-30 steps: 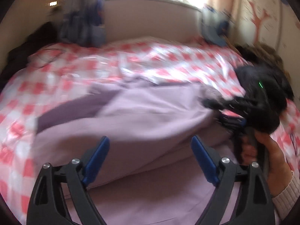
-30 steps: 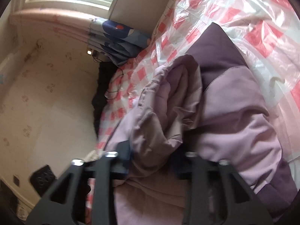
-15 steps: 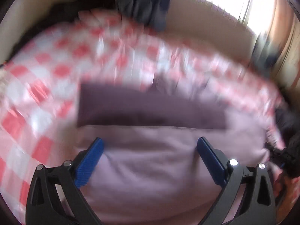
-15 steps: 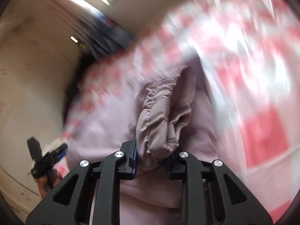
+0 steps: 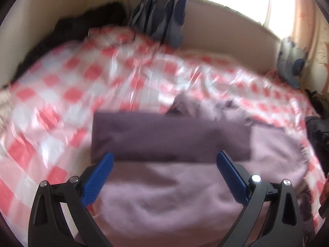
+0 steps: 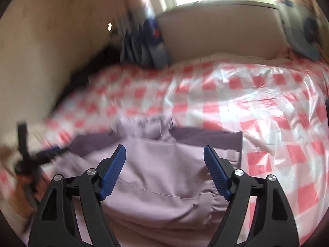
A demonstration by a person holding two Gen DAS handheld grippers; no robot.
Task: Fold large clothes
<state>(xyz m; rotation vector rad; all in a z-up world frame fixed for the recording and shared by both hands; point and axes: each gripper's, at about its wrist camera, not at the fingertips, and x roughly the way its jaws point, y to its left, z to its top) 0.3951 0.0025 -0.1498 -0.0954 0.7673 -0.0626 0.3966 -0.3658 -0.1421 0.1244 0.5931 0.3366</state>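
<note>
My right tool [image 6: 164, 173] has just been opening: its blue pads stand apart above the cloth with nothing between them, nothing pinched. My left tool [image 5: 164, 177] is spread wide as well, hovering over the same garment and gripping nothing; its jaws have also just widened a little.

The large lilac padded jacket with darker purple panels [image 5: 185, 185] lies in the lower middle of both views, on the bed with the red-and-white checked plastic cover [image 5: 61, 94]. In the left view one dark purple sleeve band [image 5: 168, 140] lies folded straight across the body, just beyond my pads. In the right view the lilac back sits in a fairly tidy block, a dark band across its far edge and a gathered hem at lower right.

I judge the sleeves turned in and one fold across the body done. What I think remains is a last fold to make it compact, some smoothing of the puffy top layer, and setting it aside. The views are blurred, so I cannot tell how neat the edges are.

Count: one jacket, two tools, one bed. At the left edge of the right view my other hand [image 6: 26, 187] shows, blurred, holding the left tool's handle.
</note>
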